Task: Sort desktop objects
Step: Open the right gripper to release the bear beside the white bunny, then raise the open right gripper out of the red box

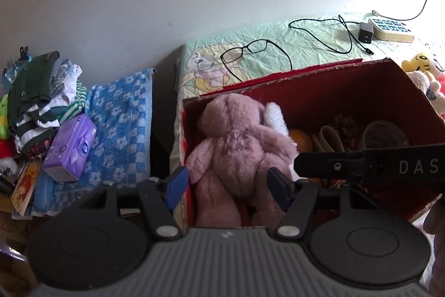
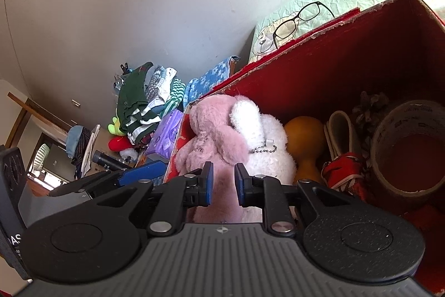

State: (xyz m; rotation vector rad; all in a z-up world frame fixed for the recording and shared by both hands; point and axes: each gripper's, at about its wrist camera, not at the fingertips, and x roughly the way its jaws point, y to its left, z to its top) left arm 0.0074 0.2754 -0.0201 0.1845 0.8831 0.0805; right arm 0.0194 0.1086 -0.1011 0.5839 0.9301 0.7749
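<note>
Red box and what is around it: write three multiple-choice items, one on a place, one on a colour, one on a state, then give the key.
1. Where do the glasses lie?
A. inside the red box
B. on the green sheet behind the box
C. on the pile of clothes

2. What colour is the big plush toy at the left end of the red box?
A. pink
B. green
C. black

3. How does the left gripper stand?
A. shut with nothing between its pads
B. clamped on the roll of tape
C. open, its pads either side of the toy

Key: 1 B, the frames rest on the green sheet beyond the box's back wall. 2 A, its fur is pink in both views. 3 C, gaps show between the blue pads and the toy's body.
</note>
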